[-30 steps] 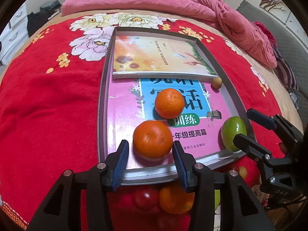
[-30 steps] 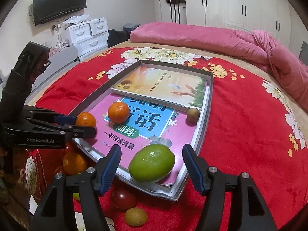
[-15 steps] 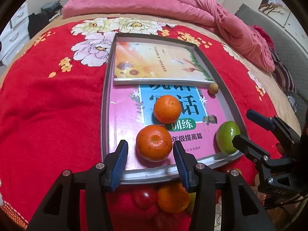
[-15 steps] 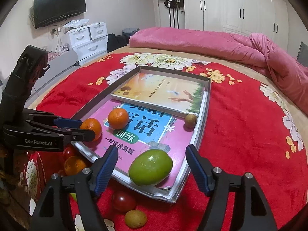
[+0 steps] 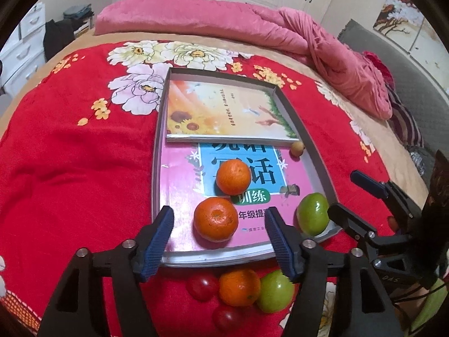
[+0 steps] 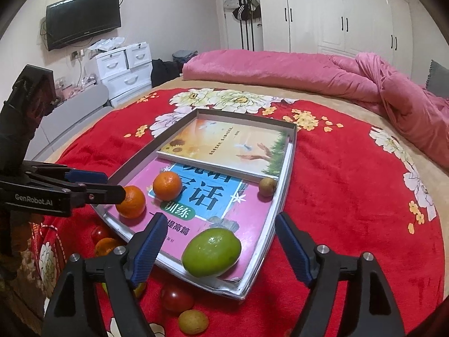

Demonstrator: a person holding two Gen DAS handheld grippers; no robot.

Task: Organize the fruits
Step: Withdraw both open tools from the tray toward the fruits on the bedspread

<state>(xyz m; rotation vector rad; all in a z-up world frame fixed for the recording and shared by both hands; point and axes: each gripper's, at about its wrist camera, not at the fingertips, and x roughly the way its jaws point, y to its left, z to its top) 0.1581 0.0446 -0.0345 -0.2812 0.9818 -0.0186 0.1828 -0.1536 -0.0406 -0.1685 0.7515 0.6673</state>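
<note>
2 round orange tangerines lie on the pink book cover inside the shallow grey metal tray [image 5: 157, 168], which sits on the red flowered blanket [image 5: 70, 168]. The nearer tangerine [image 5: 216, 219] rests between the blue pads of the left gripper [image 5: 219, 230], whose jaws have just been opening and stand clear of the fruit on both sides, gripping nothing. The farther tangerine [image 5: 233, 177] lies just behind it on the blue title panel. At the tray's near right corner, the smooth green fruit [image 6: 211, 251] sits between the spread fingers of the right gripper [image 6: 220, 241]; those jaws have also just been opening and do not touch it. 1 small tan fruit [image 6: 267, 186] rests against the tray's right wall beside the sunflower-cover book [image 6: 227, 146]. Outside the tray's near edge, on the blanket, lie 2 dark red tomatoes [image 5: 202, 287], another orange tangerine [image 5: 239, 287] and a second green fruit [image 5: 275, 290].
</note>
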